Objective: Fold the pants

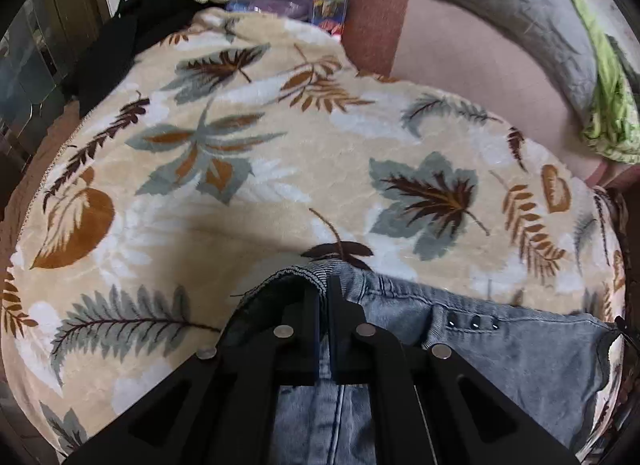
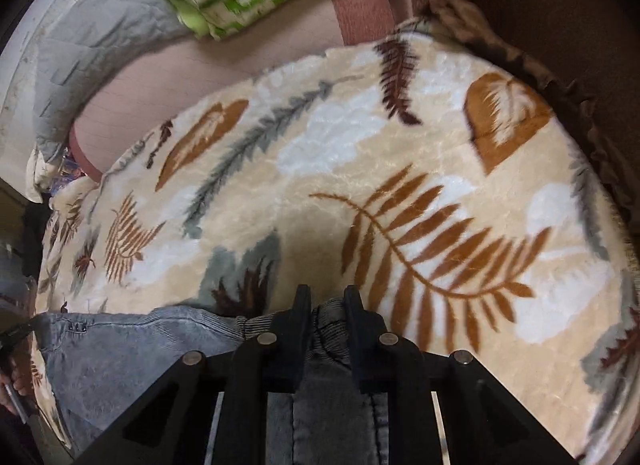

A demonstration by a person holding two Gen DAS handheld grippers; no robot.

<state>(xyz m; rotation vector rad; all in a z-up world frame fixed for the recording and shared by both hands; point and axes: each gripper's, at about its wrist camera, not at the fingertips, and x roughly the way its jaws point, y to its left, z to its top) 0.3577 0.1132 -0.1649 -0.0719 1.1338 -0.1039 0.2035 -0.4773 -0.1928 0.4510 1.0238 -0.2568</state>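
Denim pants [image 1: 520,353] waistband pinched between both grippers' fingers [image 1: 310,305] [image 2: 354,305].

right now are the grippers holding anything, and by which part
Both hold the grey jeans by the ribbed top edge: the left gripper is shut on its left end, the right gripper on its right end.
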